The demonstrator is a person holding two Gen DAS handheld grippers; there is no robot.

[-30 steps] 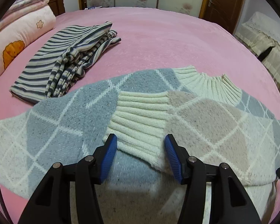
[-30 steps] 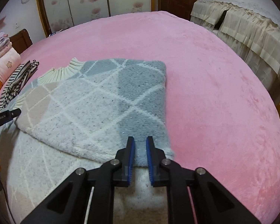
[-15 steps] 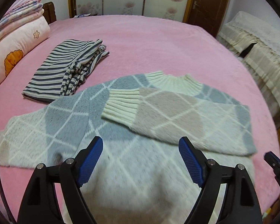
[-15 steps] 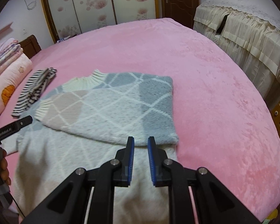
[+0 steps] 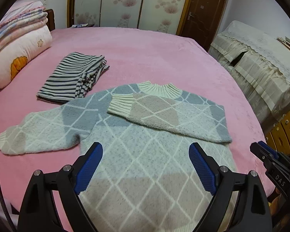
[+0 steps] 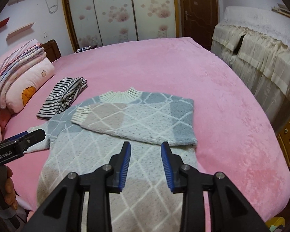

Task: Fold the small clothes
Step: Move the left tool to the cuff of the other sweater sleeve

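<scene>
Sweater (image 5: 145, 166) lies below both open hand-held grippers, untouched.

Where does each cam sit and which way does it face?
Left wrist: on the left hand-held gripper, angled down over the sweater; own open fingers show, right hand-held gripper at right edge.
Right wrist: on the right hand-held gripper, same downward angle; own open fingers, left hand-held gripper and a hand at left.
Shared: sweater, striped clothes, pink bed, wardrobe.

Fuzzy knit sweater (image 5: 148, 154) lies on a plush pink blanket (image 5: 154, 54).
</scene>
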